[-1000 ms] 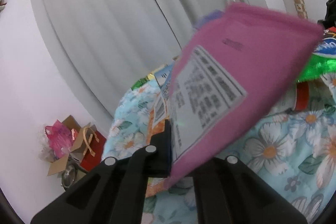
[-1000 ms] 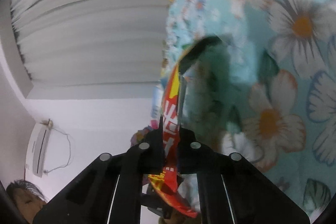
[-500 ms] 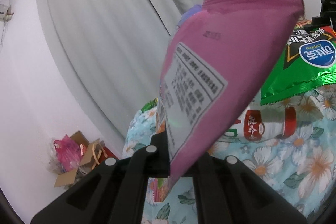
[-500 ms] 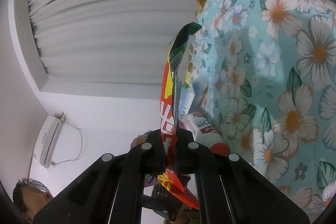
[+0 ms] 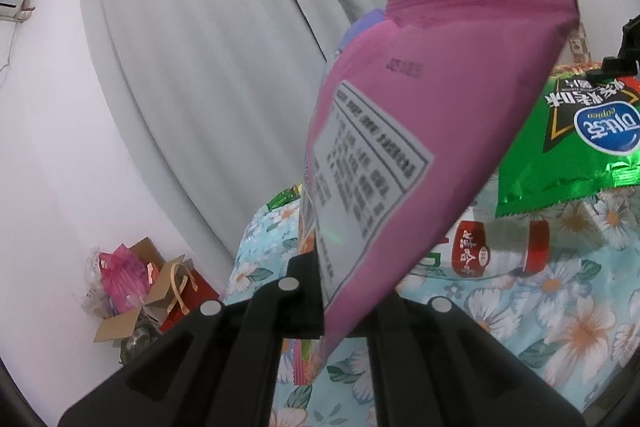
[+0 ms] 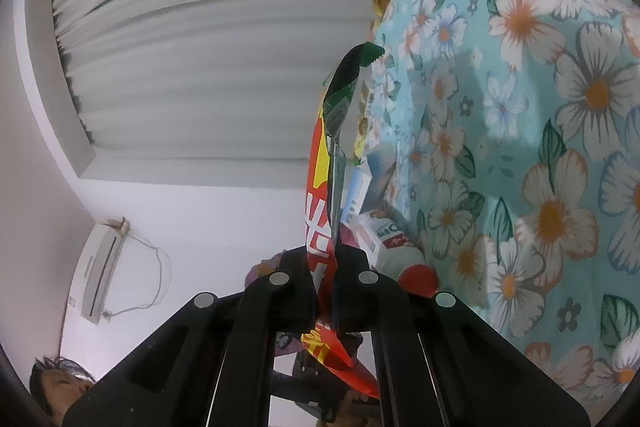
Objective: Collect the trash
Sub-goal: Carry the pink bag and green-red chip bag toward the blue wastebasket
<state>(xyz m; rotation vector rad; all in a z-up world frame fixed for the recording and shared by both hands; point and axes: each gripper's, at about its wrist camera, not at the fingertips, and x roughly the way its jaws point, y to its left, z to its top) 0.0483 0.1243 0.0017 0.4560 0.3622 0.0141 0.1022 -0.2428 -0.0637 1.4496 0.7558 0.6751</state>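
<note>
The left gripper has its jaws pressed together on the lower corner of a pink snack bag, which is lifted clear of the flowered tablecloth. The bag's long axis slants up and to the right from the pinch, its printed white label panel facing the camera and its sealed top edge uppermost. The right gripper is likewise clamped, pinching a red and green snack wrapper seen edge-on; the wrapper runs up from the jaws to a dark green serrated tip, with a crumpled red end hanging below the fingers. In the left wrist view that green wrapper hangs to the right of the pink bag, over a red-capped plastic bottle lying on its side on the cloth. Behind stand a grey curtain and, on the floor by the wall, a cardboard box with a pink plastic bag.
</note>
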